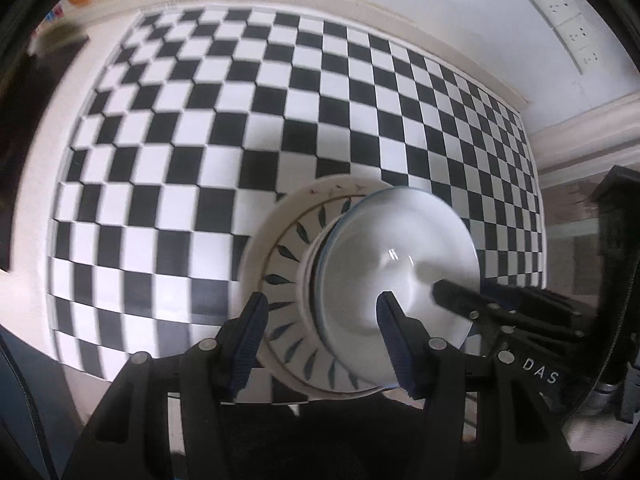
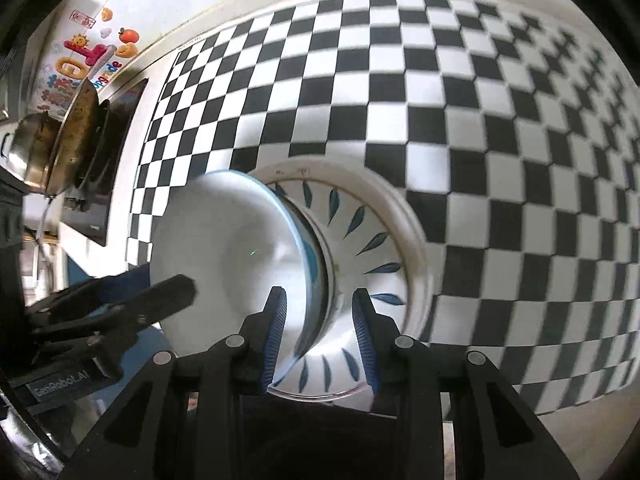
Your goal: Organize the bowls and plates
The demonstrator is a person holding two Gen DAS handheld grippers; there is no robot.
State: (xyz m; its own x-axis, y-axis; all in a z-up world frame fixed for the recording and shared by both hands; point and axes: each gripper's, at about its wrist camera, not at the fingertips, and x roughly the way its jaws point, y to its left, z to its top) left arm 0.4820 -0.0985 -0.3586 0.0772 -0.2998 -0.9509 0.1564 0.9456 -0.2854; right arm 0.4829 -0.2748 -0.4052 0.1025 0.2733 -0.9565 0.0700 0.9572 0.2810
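The near edges of both dishes are cut off behind the gripper bodies in both views, so how the stack meets the table cannot be made out. Motion blur softens the white bowl with a pale blue rim [image 1: 396, 276] and the small marks on the far lip of the plate.

The left gripper [image 1: 320, 332] has its blue-padded fingers [image 1: 250, 340] spread wide. The left finger lies over the rim of the white ceramic plate with dark blue leaf marks [image 1: 280, 248], and the right finger lies over the inside of the bowl; whether either pad presses on the ceramic cannot be told. The bowl sits tilted on the plate, just ahead of this gripper and slightly to its right.

The right gripper [image 2: 320, 328] has its fingers moderately apart, astride the bowl's rim: one pad inside the bowl [image 2: 224, 248], the other outside it, over the plate [image 2: 384, 240]. Contact with the rim cannot be confirmed.

Each view shows the other gripper reaching into the bowl: the right one enters from the right in the left wrist view [image 1: 456, 298], the left one from the left in the right wrist view [image 2: 160, 296].

Only the right wrist view shows a metal pot with a stained lid [image 2: 52, 152] far left, beside colourful wall stickers [image 2: 84, 60]. Only the left wrist view shows white wall sockets [image 1: 568, 28] upper right. The black-and-white chequered table mat [image 1: 240, 120] stretches ahead in both.
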